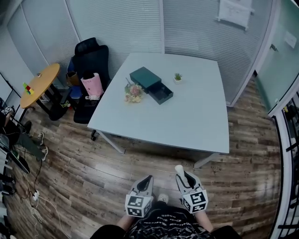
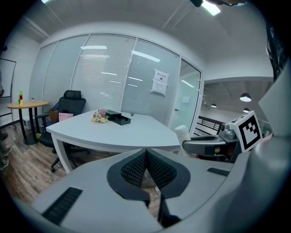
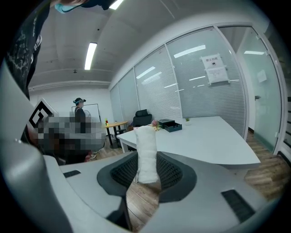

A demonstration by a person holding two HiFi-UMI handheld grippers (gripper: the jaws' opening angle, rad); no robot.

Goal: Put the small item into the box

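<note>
Left gripper [image 1: 149, 178] jaws together; right gripper [image 1: 183, 174] jaws tight on white roll [image 3: 146, 152].

Glass-walled office with a white table and a furnished corner

A white table [image 1: 187, 112] stands on a wooden plank floor [image 1: 93, 177]; a bunch of pale flowers [image 1: 133, 92] lies near its far left side, and 1 small potted plant [image 1: 177, 77] stands apart from them toward the far edge. A black office chair [image 1: 91, 56] sits at the table's left corner with a pink bag [image 1: 92, 86] on it. Further left is a round wooden table [image 1: 41, 81] with small coloured bottles [image 1: 28, 88] at its edge. Glass walls with blinds [image 1: 117, 25] close the room, a paper notice [image 1: 236, 11] hanging on them. Cables [image 1: 35, 198] trail over the floor at the left, and a dark railing [image 1: 289, 154] runs along the right
</note>
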